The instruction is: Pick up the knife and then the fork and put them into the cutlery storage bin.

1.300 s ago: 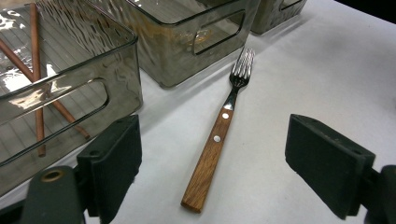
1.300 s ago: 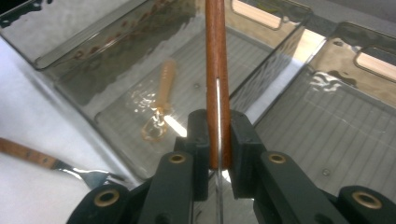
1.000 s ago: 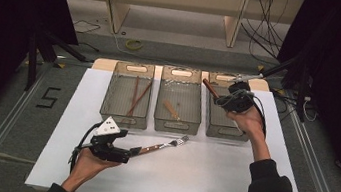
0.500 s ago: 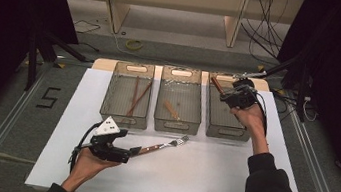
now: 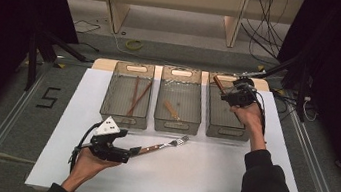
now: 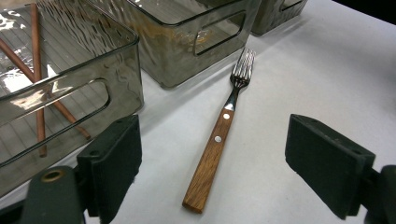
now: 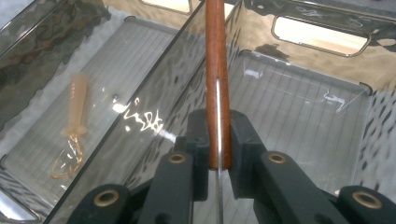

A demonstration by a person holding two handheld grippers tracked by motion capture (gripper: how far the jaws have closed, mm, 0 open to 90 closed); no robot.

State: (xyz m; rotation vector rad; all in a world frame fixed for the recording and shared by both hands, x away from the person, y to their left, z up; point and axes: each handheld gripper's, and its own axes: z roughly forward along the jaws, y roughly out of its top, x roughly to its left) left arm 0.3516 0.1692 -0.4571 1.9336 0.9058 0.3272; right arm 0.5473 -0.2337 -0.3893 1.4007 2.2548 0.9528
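A wooden-handled fork (image 5: 164, 145) lies on the white table top in front of the middle bin. My left gripper (image 5: 133, 150) rests low at its handle end, open. In the left gripper view the fork (image 6: 215, 144) lies between the wide-apart pads (image 6: 116, 154), untouched. My right gripper (image 5: 227, 91) hovers over the far end of the right bin (image 5: 226, 132), shut on a wooden-handled knife (image 5: 218, 81). Seen from the right gripper view, the brown handle (image 7: 215, 56) points away from the closed gripper (image 7: 218, 135), with a thin metal edge running down between the pads.
Three clear grey bins stand in a row at the table's far side. The left bin (image 5: 124, 115) holds brown chopsticks (image 5: 134, 96). In the middle bin (image 5: 176, 126) lies an orange plastic spoon (image 5: 172, 110). Cables trail on the floor beyond the table.
The right gripper has shifted a little toward the far right over the right bin, still holding the knife. The left gripper and the fork have stayed put.
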